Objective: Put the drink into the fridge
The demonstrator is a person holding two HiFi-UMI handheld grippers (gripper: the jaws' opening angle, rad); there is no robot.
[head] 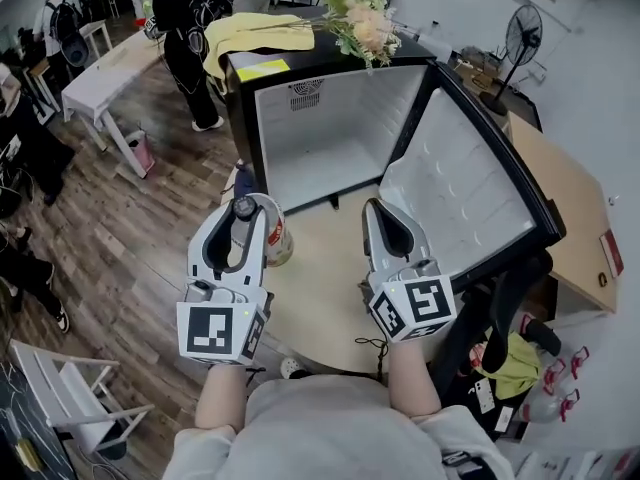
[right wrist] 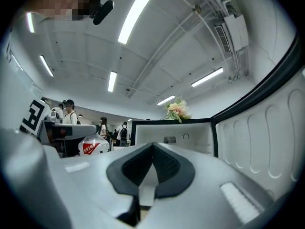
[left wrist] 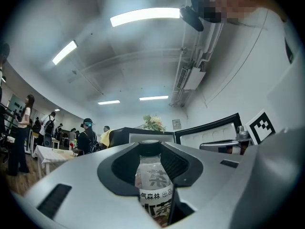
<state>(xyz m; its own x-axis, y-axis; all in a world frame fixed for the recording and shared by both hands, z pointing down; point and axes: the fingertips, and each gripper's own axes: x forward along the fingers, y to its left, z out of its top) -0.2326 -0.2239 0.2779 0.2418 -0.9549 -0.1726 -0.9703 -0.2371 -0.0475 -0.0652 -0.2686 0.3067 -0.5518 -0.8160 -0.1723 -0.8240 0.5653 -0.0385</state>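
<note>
- While gripping the drink (head: 276, 238) in the left claw (head: 243, 213), treat as probably light, slick, squeezable plastic; hold mid-body.
- Note right claw (head: 385, 216) closed, empty, facing the fridge (head: 330, 158).

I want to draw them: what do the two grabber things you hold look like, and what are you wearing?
Both the left gripper and the right gripper are smooth pale grey shells with two curved jaws lined with black ridged pads. Each carries a cube with black-and-white square markers. The person wears a light grey top.
</note>
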